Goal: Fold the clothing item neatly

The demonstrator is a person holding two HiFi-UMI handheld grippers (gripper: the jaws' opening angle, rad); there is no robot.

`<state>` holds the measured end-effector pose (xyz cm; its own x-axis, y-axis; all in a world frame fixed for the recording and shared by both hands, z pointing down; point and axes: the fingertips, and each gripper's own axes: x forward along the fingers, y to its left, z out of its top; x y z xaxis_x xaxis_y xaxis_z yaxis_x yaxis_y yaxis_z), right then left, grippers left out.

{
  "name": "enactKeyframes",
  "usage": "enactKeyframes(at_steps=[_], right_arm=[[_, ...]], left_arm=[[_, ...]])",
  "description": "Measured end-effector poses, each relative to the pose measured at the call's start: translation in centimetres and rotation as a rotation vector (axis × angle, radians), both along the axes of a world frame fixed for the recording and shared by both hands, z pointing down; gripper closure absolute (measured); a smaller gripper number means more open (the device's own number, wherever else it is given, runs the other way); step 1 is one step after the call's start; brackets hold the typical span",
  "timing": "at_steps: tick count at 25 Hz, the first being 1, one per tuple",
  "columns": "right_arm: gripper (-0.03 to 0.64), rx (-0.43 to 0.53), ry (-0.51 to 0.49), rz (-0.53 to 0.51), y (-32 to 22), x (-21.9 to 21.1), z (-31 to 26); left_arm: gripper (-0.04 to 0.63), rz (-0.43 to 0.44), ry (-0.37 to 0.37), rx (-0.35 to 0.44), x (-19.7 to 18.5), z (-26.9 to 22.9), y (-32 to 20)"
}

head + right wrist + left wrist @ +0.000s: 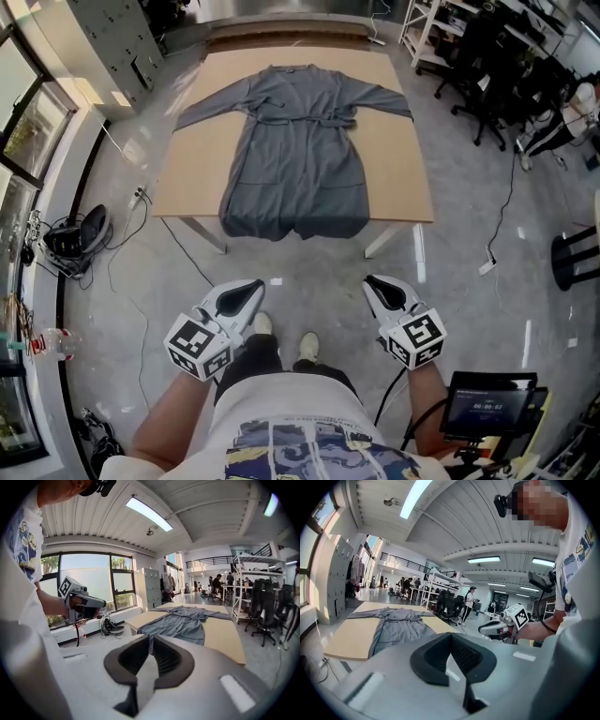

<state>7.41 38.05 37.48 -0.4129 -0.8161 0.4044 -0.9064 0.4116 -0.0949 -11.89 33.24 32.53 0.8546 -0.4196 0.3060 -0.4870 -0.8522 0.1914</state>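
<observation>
A grey robe [292, 155] lies spread flat on a light wooden table [401, 169], sleeves out to both sides, belt tied at the waist, hem hanging over the near edge. It also shows as the grey robe [396, 624] in the left gripper view and the grey robe [180, 623] in the right gripper view. My left gripper [251, 289] and right gripper [373, 283] are held over the floor, well short of the table. Both are shut and hold nothing. The left gripper [451, 637] and right gripper [151, 639] show jaws pressed together.
Grey concrete floor lies between me and the table. Cables [141, 234] and a bag [80, 234] sit by the windows at left. Office chairs [492, 75] and shelving stand at the right. A small monitor [487, 403] is near my right elbow. People stand far off.
</observation>
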Motion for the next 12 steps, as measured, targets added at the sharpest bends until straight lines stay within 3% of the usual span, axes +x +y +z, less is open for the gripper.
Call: enactKeyframes(at_steps=[6,12], right_arm=[[0.594,0.004,-0.002,0.018,-4.7,0.4,-0.4],[0.581,-0.016,0.011,0.083,-10.0,1.2,-0.4]], left_arm=[[0.589,-0.011,0.019,-0.006,0.5,0.2,-5.7],[0.589,0.043,0.024,-0.005,1.5,0.4,-12.1]])
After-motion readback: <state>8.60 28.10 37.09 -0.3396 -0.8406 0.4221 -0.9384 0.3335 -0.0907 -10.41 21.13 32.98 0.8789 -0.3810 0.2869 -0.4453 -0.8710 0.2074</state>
